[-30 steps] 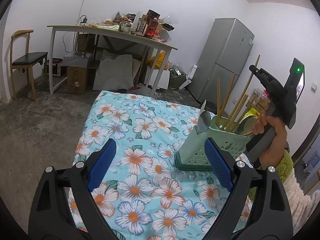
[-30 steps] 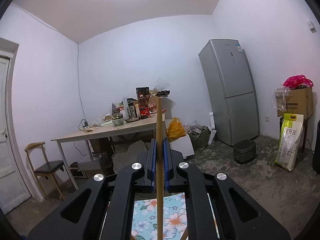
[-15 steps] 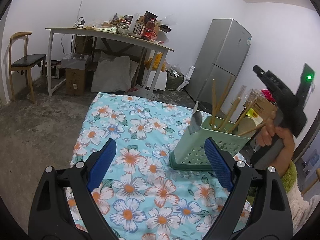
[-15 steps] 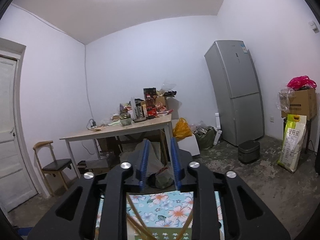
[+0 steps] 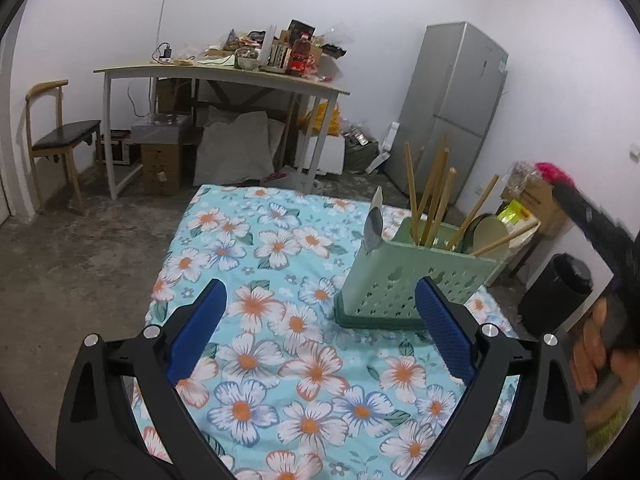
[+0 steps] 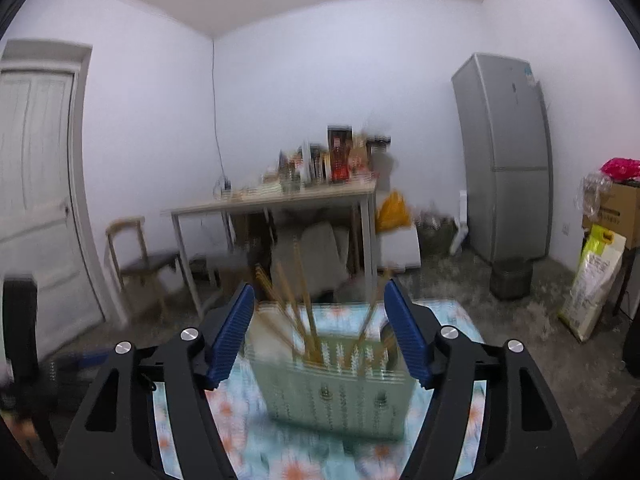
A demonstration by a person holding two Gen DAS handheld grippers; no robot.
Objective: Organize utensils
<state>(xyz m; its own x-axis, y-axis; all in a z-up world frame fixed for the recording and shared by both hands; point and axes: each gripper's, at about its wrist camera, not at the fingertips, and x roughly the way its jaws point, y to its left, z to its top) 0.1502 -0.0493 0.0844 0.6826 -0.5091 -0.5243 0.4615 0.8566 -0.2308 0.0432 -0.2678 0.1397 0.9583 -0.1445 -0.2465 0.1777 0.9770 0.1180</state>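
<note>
A green perforated utensil holder [image 5: 416, 280] stands on the floral tablecloth [image 5: 276, 264]. It holds several wooden chopsticks [image 5: 432, 196] and a metal spoon [image 5: 373, 228]. My left gripper [image 5: 320, 324] is open and empty, low over the cloth to the left of the holder. My right gripper [image 6: 320, 336] is open and empty, close behind the holder [image 6: 340, 392], which is blurred in that view with chopsticks [image 6: 304, 300] standing up between the fingers. The right gripper's body and the hand holding it show at the right edge of the left wrist view [image 5: 600, 288].
A cluttered white table [image 5: 224, 72] stands behind, with a wooden chair [image 5: 60, 140] to its left. A grey fridge [image 5: 452, 108] stands at the right. A black bin [image 5: 556, 292] and boxes [image 5: 536, 200] sit right of the cloth-covered table.
My right gripper let go of a chopstick into the holder, opened wide and dropped lower, pulling back. The left gripper stayed open and shifted slightly.
</note>
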